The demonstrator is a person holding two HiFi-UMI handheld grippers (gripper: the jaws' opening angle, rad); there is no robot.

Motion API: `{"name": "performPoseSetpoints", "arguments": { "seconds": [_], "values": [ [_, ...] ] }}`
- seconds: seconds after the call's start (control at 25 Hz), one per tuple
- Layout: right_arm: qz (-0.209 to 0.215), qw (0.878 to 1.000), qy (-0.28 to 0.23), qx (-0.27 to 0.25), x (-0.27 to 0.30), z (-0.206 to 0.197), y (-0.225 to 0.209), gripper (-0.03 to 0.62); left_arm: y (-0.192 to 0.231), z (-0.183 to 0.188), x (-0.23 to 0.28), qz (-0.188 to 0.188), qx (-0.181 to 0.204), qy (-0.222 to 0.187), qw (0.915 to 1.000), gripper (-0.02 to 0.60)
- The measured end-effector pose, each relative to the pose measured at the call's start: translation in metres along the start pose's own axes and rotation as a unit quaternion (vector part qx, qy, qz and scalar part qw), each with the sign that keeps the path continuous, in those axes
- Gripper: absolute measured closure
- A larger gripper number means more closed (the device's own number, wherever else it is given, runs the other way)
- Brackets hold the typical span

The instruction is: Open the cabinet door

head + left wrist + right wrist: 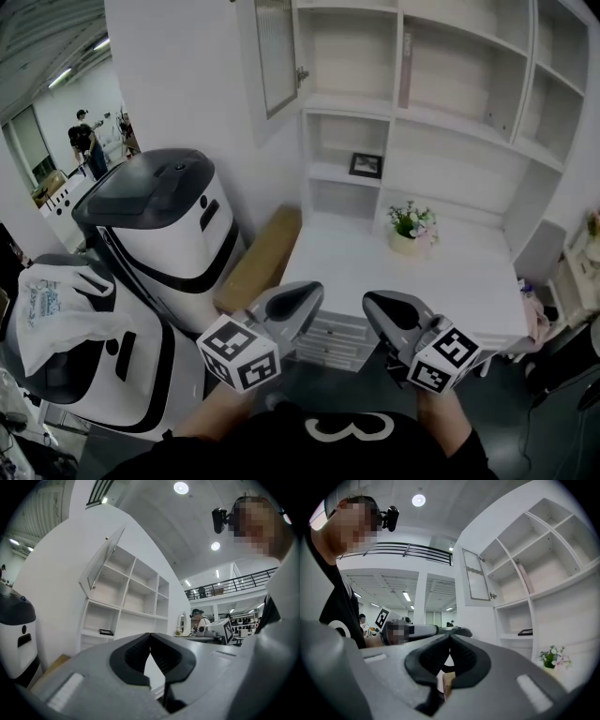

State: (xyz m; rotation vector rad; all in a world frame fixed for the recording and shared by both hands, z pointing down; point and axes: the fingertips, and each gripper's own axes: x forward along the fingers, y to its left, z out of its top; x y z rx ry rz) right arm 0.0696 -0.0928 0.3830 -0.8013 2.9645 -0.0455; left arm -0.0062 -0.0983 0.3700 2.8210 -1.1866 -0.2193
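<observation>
At the top left corner of the white shelf unit (450, 112), the cabinet door (277, 56) is swung out, so you can see into the space behind it; I think the job is as good as done. Low down in front of the shelf unit, well away from it and close to the person's body, are the left gripper (150, 639) and the right gripper (450, 640); each has its jaws pressed together with nothing in them. The best thing now is to hold both low and not bump the door. If the door needs to go wider, one gripper should go up to the small knob (302, 73) on the door's edge, spread its jaws first, pinch the knob softly and pull slowly away from the shelf unit.
</observation>
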Motion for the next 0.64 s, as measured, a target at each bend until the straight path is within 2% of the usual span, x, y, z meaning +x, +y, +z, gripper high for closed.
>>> {"name": "performPoseSetpoints", "arguments": {
  "seconds": [0.32, 0.64],
  "values": [
    [-0.006, 0.999, 0.011, 0.03, -0.006, -0.016, -0.007, 0.591, 0.002, -0.014, -0.001, 0.01, -0.012, 0.009, 0.9998, 0.572],
    [-0.01, 1.0, 0.017, 0.015, -0.013, -0.018, -0.004, 0.591, -0.017, -0.014, 0.002, -0.019, -0.011, 0.007, 0.9997, 0.572]
  ]
}}
